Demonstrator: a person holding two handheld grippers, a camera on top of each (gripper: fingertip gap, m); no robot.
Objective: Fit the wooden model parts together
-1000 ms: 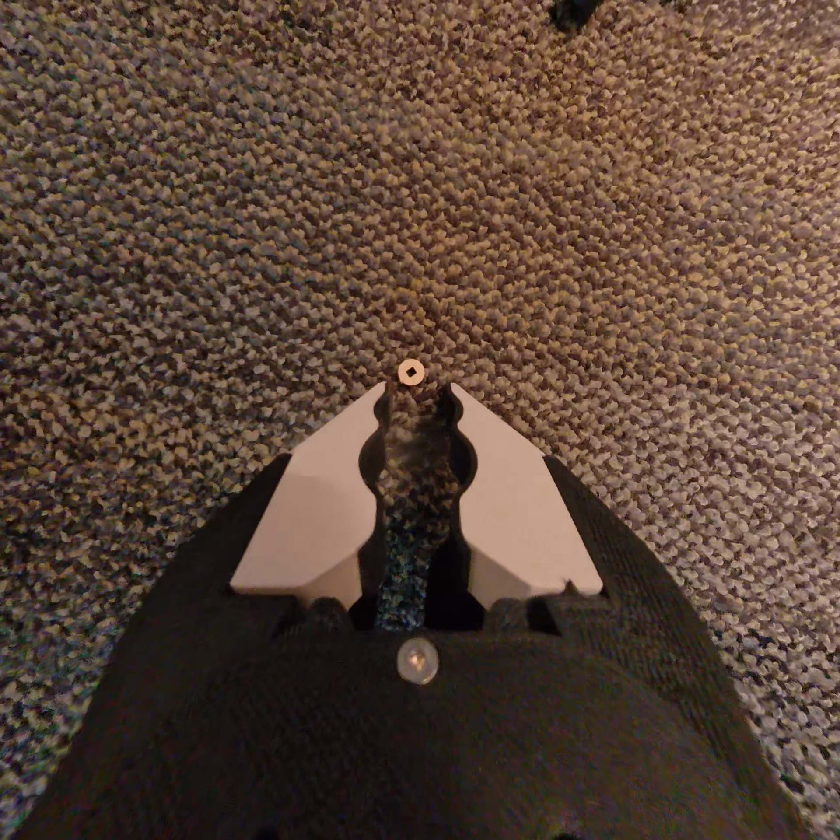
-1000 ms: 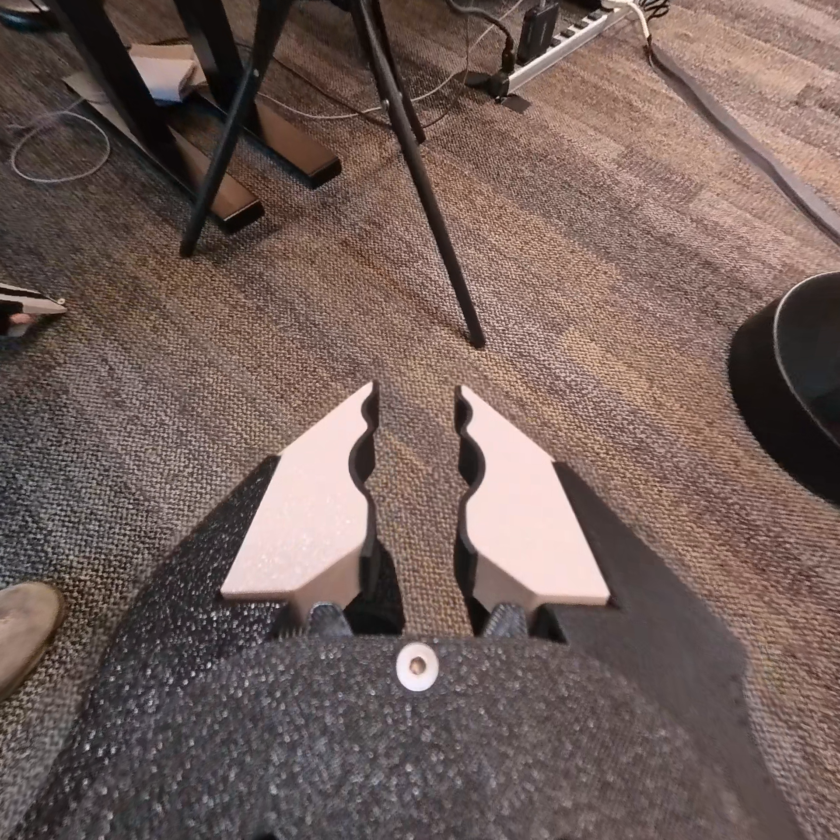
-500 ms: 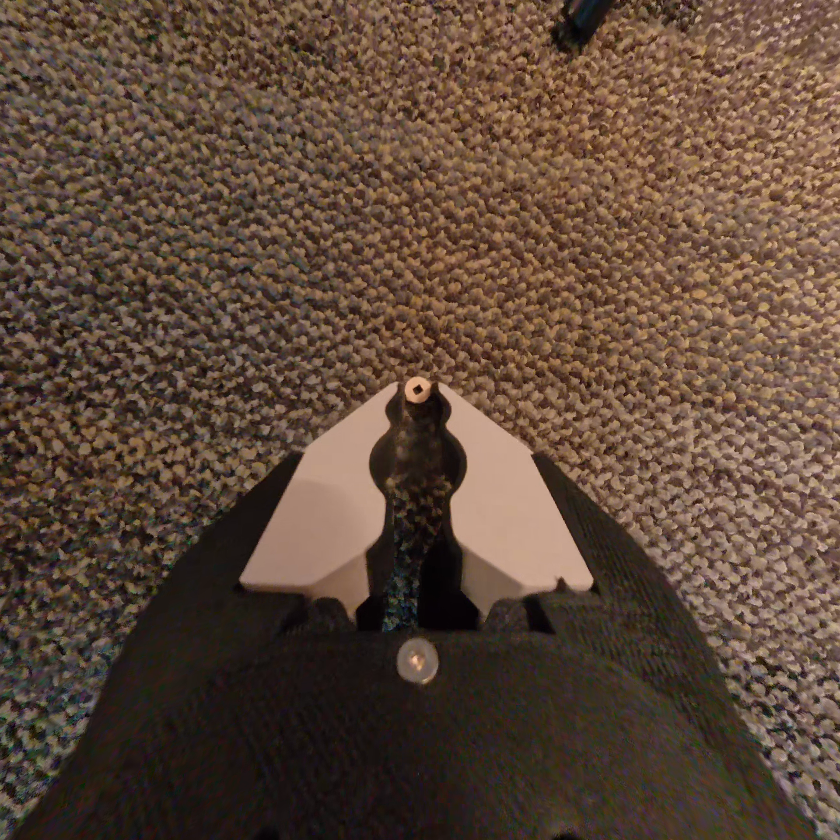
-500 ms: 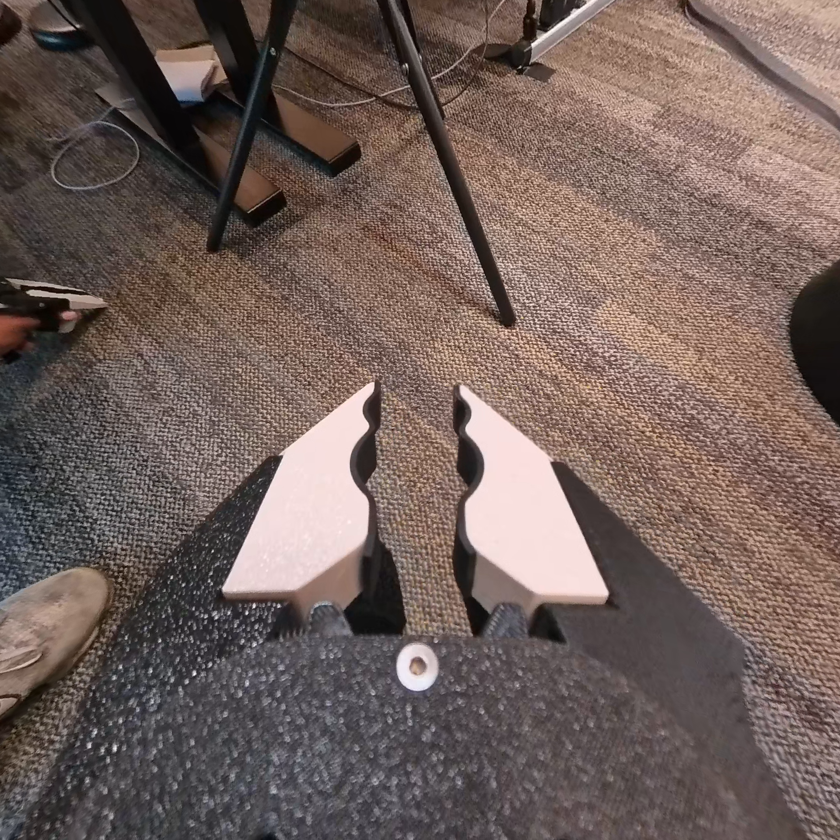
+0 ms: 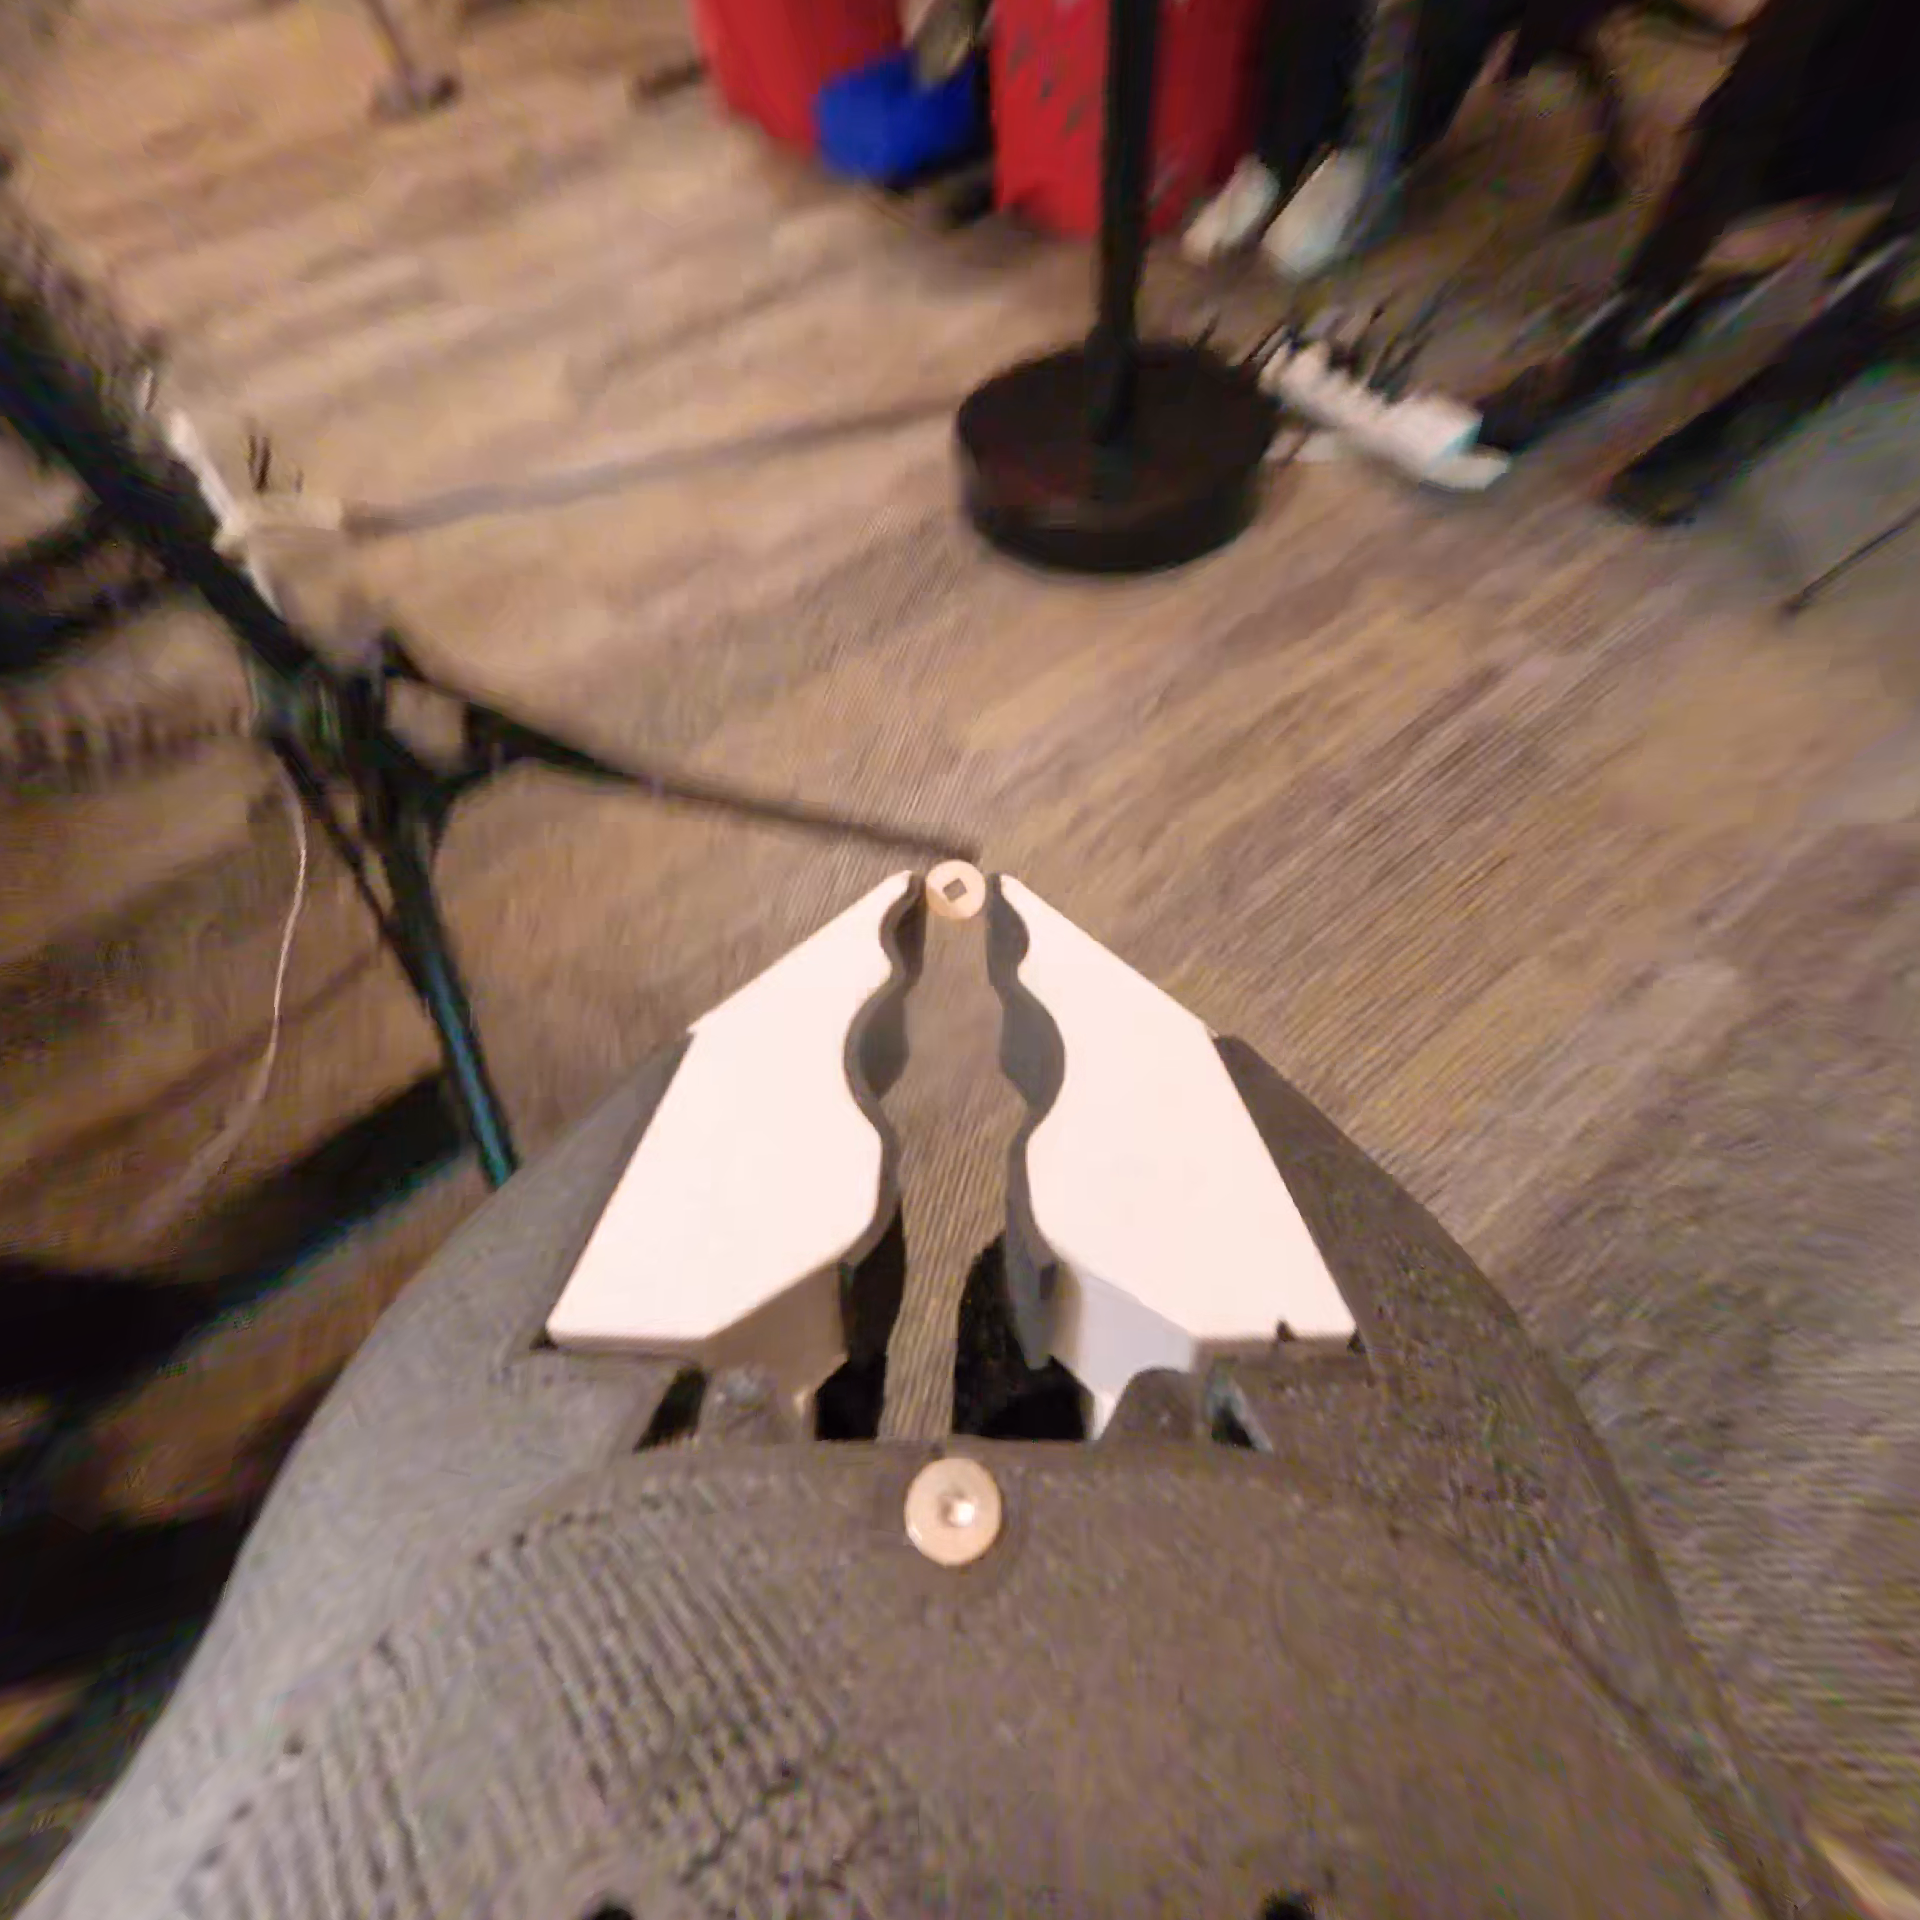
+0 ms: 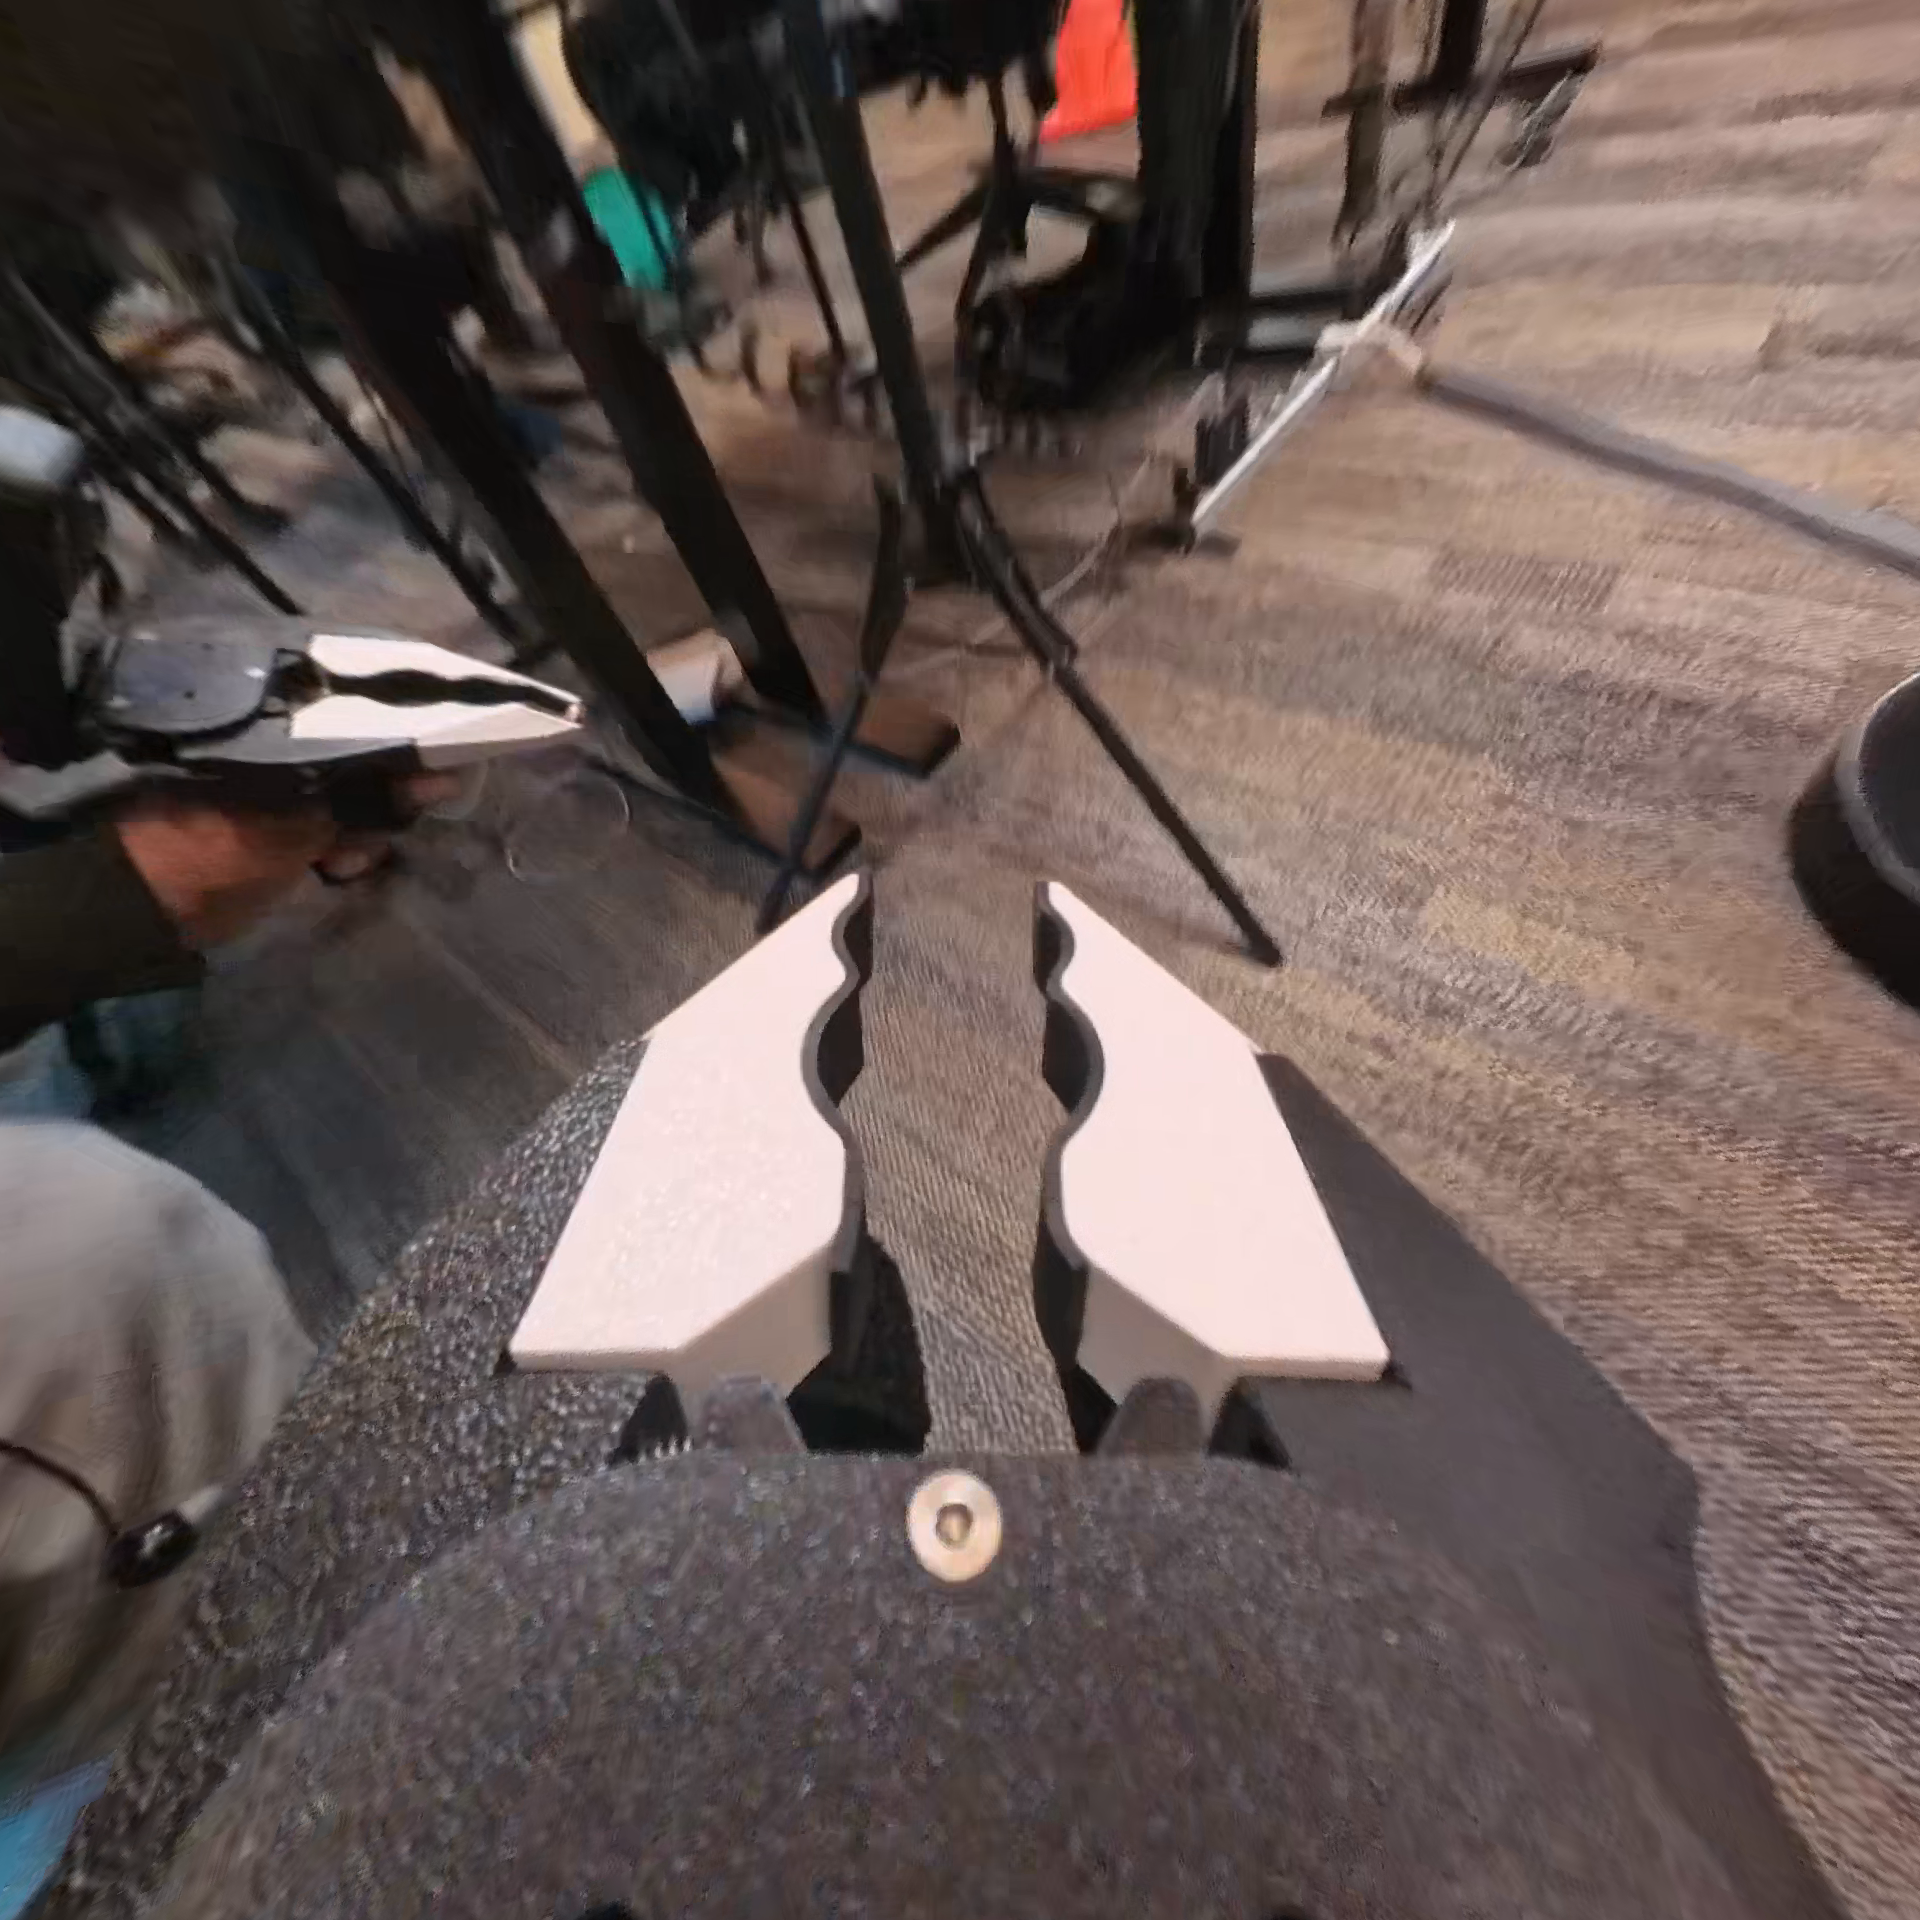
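Left gripper [image 5: 954, 896], seen along its own white fingers [image 5: 748, 1143]: tips drawn nearly together and clamped on a small round wooden disc [image 5: 954, 894] with a square hole at its centre; the disc sits at the very tips, its flat face toward the camera, held clear above the carpet [image 5: 1403, 883]; behind the tips the scalloped inner edges leave a narrow gap through which carpet shows. Beyond, blurred: a black round stand base [image 5: 1117, 468] with an upright pole, black tripod legs [image 5: 416, 883] at left, red and blue containers [image 5: 883, 104] at the far edge.

Right gripper [image 6: 951, 899], own view: fingers [image 6: 717, 1143] parted wide, nothing between them, only carpet [image 6: 1455, 935] visible in the gap; it touches nothing. At left of this view the left gripper [image 6: 571, 712] appears side-on, held in a person's hand [image 6: 229, 862], tips closed together; the disc is too small to make out there. Black tripod legs [image 6: 1122, 769] stand just ahead; a dark round object [image 6: 1870, 821] lies at the right edge.
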